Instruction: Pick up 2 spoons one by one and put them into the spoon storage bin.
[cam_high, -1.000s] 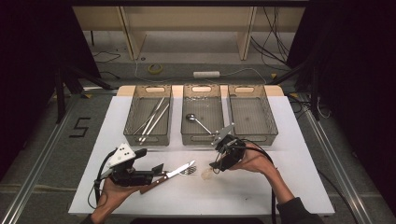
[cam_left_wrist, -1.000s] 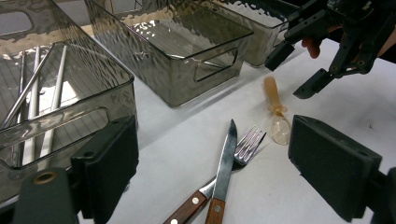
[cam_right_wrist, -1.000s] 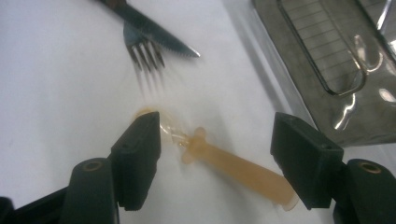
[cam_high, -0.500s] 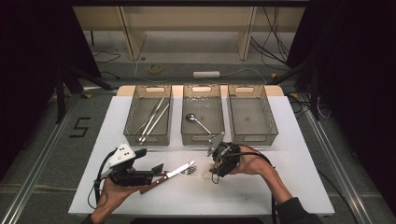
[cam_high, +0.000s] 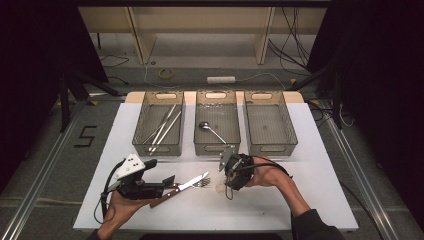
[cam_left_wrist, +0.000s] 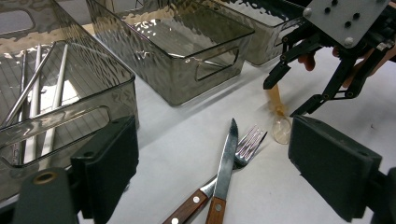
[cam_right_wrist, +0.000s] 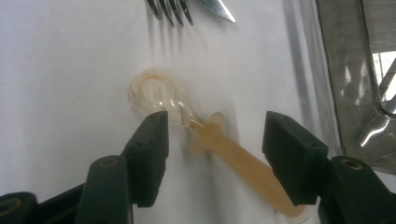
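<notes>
Straddling the small translucent amber plastic spoon (cam_right_wrist: 205, 135) on the white desk (cam_high: 310, 165), right gripper (cam_right_wrist: 212, 140) apart, closing (pads not yet touching), ready for lifting.

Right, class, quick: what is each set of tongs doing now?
Left tongs: open, holding nothing.
Right tongs: open, just been closing around the translucent spoon, not gripping.

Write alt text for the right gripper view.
The right tongs, open, straddle a translucent amber plastic spoon lying on the white table, their black pads not touching it. Silver fork tines and a knife tip lie above.
</notes>
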